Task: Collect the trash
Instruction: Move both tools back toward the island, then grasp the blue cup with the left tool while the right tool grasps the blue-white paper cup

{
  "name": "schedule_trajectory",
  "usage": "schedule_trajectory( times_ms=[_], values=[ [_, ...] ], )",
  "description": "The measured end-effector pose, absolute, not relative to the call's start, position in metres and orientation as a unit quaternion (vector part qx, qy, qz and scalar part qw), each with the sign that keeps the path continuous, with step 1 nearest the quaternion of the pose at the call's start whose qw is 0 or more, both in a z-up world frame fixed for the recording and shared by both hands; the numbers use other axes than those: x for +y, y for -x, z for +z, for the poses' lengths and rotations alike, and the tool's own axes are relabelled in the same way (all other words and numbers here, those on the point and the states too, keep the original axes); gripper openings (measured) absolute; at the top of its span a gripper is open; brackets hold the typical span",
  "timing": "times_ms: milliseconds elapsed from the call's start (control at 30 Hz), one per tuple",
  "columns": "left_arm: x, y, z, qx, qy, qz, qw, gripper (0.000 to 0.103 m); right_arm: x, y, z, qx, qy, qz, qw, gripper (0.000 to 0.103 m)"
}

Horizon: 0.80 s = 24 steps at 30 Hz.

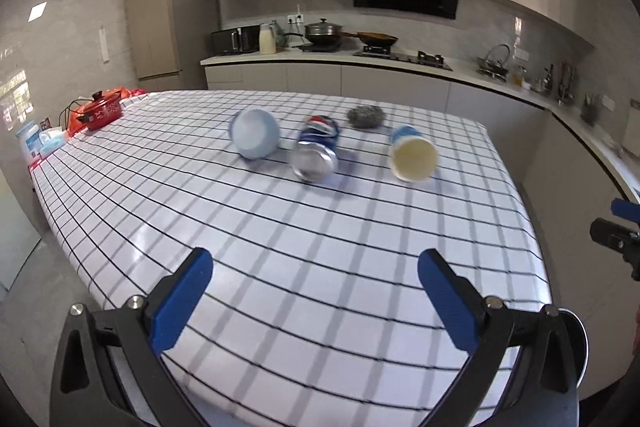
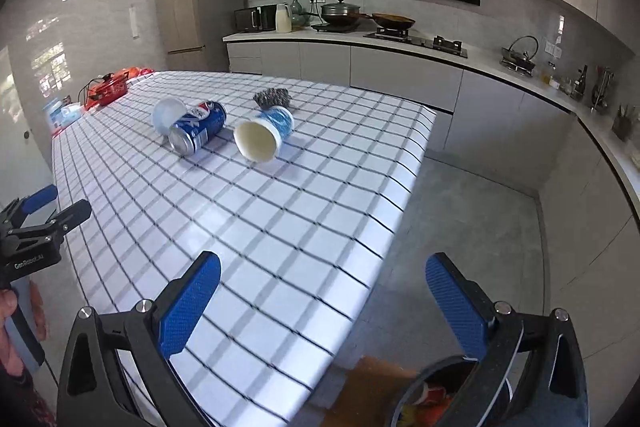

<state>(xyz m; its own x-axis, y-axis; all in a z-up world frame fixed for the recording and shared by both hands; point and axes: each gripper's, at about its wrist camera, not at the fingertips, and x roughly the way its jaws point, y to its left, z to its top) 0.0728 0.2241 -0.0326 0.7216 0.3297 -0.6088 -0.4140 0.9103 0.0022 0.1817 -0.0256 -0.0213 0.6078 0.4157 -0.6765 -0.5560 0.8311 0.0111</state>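
Your left tool [image 1: 315,269] wide open and empty, your right tool [image 2: 323,273] too, can [image 1: 316,153] and paper cup [image 1: 412,155] lying on the checked surface [image 1: 280,247]

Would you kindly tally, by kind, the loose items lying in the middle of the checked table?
Cups on their sides: 2, a pale blue cup and a paper cup
Soda can: 1
Steel scourer: 1
Total: 4

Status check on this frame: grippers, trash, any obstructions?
Left gripper open, empty; right gripper open, empty. Can, paper cup, pale blue bowl tipped over on table, untouched. Path clear; steel scrubber behind.
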Motion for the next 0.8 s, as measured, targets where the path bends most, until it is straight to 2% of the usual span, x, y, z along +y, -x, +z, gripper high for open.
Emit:
schedule_trajectory(
  times_ms=[433,800],
  values=[
    [0.344,-0.134,-0.047,0.327,0.094,0.167,0.925,0.102,0.113,-0.239,-0.024,0.356,0.085,0.240,0.899,0.103],
    [0.381,-0.201,-0.066,0.339,0.103,0.148,0.923,0.102,0.169,-0.297,-0.051,0.375,0.086,0.211,0.899,0.103]
  ],
)
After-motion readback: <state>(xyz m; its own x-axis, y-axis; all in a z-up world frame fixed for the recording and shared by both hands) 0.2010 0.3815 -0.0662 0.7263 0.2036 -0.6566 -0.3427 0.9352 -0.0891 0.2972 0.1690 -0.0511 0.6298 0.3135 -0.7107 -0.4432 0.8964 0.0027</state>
